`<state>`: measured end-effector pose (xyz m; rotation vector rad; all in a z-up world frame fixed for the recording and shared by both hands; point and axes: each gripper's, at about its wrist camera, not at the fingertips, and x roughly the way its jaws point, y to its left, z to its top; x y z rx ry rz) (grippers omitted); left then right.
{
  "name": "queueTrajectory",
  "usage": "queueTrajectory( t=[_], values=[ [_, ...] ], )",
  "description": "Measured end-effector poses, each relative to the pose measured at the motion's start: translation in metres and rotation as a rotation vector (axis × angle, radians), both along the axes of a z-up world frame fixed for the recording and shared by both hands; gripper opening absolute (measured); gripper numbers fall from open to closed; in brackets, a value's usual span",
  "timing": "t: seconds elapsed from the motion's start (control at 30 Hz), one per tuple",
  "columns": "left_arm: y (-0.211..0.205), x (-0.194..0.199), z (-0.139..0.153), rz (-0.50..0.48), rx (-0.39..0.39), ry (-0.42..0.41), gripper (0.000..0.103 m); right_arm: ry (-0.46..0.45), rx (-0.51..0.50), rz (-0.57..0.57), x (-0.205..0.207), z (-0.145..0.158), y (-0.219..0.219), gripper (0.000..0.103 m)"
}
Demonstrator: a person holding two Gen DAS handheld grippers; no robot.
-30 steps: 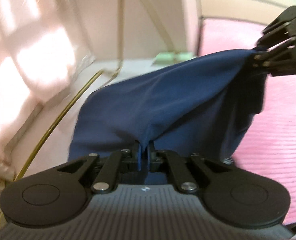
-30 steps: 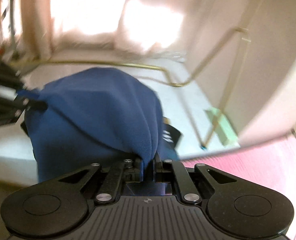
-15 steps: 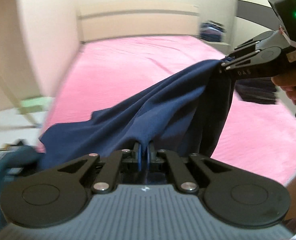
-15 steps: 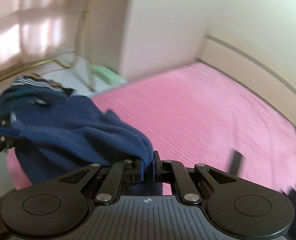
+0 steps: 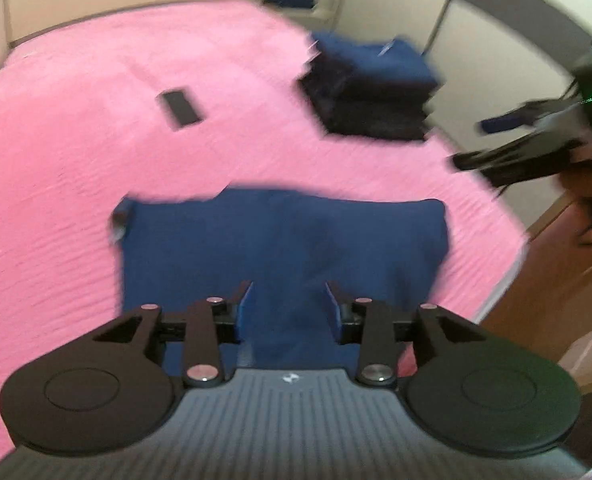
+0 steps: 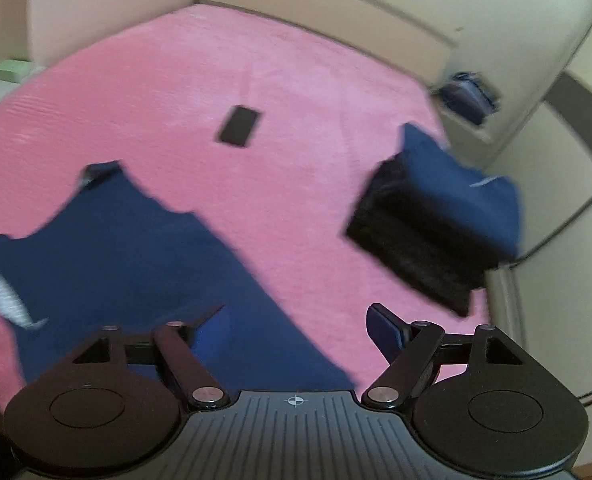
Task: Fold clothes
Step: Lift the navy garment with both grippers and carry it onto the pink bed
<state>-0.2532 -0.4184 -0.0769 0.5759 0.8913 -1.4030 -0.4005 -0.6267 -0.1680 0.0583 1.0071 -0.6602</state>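
A navy blue garment (image 5: 280,240) lies spread flat on the pink bed (image 5: 76,168), near its front edge. My left gripper (image 5: 290,296) hovers over the garment's near part, open, with nothing between its fingers. In the right wrist view the same garment (image 6: 128,256) lies at lower left, a white printed patch on its left edge. My right gripper (image 6: 296,322) is open and holds nothing, above the garment's right edge and the pink cover. The right gripper also shows blurred at the right of the left wrist view (image 5: 528,148).
A stack of folded dark clothes (image 5: 372,92) (image 6: 440,224) sits near the bed's right edge. A black phone (image 5: 180,106) (image 6: 240,126) lies mid-bed. A shelf with dark items (image 6: 468,96) stands by the far wall. Wooden floor (image 5: 556,280) lies to the right of the bed.
Both grippers swung from the window side to the bed, carrying the blue garment. They have opened and let it go; it now lies flat on the bed.
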Motion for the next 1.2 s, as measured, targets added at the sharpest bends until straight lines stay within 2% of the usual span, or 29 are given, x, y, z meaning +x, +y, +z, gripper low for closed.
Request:
queueTrajectory(
  t=[0.07, 0.17, 0.23, 0.3, 0.33, 0.4, 0.53, 0.67, 0.73, 0.77, 0.8, 0.83, 0.93, 1.03, 1.13, 1.2],
  values=[
    [0.022, 0.019, -0.018, 0.05, 0.071, -0.061, 0.039, -0.003, 0.069, 0.067, 0.01, -0.013, 0.019, 0.078],
    [0.051, 0.054, -0.037, 0.138, 0.166, -0.134, 0.04, 0.0, 0.161, 0.223, 0.057, -0.035, 0.066, 0.078],
    [0.077, 0.081, -0.044, 0.201, 0.201, -0.145, 0.043, -0.005, 0.208, 0.332, 0.098, -0.06, 0.101, 0.078],
    [0.095, 0.112, -0.05, 0.249, 0.229, -0.167, 0.05, -0.008, 0.247, 0.425, 0.137, -0.086, 0.136, 0.078],
    [0.105, 0.125, -0.053, 0.257, 0.237, -0.171, 0.054, -0.008, 0.261, 0.461, 0.16, -0.099, 0.151, 0.078],
    [0.124, 0.152, -0.059, 0.27, 0.253, -0.178, 0.055, -0.003, 0.281, 0.509, 0.201, -0.133, 0.184, 0.078],
    [0.145, 0.19, -0.082, 0.223, 0.276, -0.167, 0.056, 0.013, 0.292, 0.501, 0.27, -0.201, 0.223, 0.078],
    [0.159, 0.219, -0.104, 0.182, 0.295, -0.168, 0.056, 0.071, 0.291, 0.363, 0.325, -0.261, 0.231, 0.078],
    [0.163, 0.231, -0.11, 0.169, 0.292, -0.162, 0.056, 0.075, 0.266, 0.278, 0.33, -0.271, 0.221, 0.078],
    [0.161, 0.234, -0.111, 0.158, 0.286, -0.165, 0.057, 0.067, 0.273, 0.24, 0.327, -0.269, 0.213, 0.067],
    [0.159, 0.238, -0.112, 0.147, 0.28, -0.169, 0.057, 0.063, 0.276, 0.214, 0.324, -0.265, 0.205, 0.047],
    [0.157, 0.242, -0.114, 0.136, 0.274, -0.172, 0.057, 0.062, 0.275, 0.194, 0.321, -0.26, 0.198, 0.003],
    [0.137, 0.249, -0.115, 0.086, 0.241, -0.18, 0.057, 0.02, 0.288, 0.141, 0.303, -0.228, 0.171, 0.004],
    [0.103, 0.247, -0.111, 0.001, 0.174, -0.212, 0.059, -0.081, 0.276, 0.111, 0.267, -0.165, 0.139, 0.004],
    [0.062, 0.238, -0.109, -0.116, 0.091, -0.269, 0.065, -0.18, 0.257, 0.094, 0.221, -0.1, 0.114, 0.004],
    [0.03, 0.227, -0.112, -0.196, 0.051, -0.306, 0.065, -0.242, 0.25, 0.061, 0.188, -0.06, 0.097, 0.004]
  ],
)
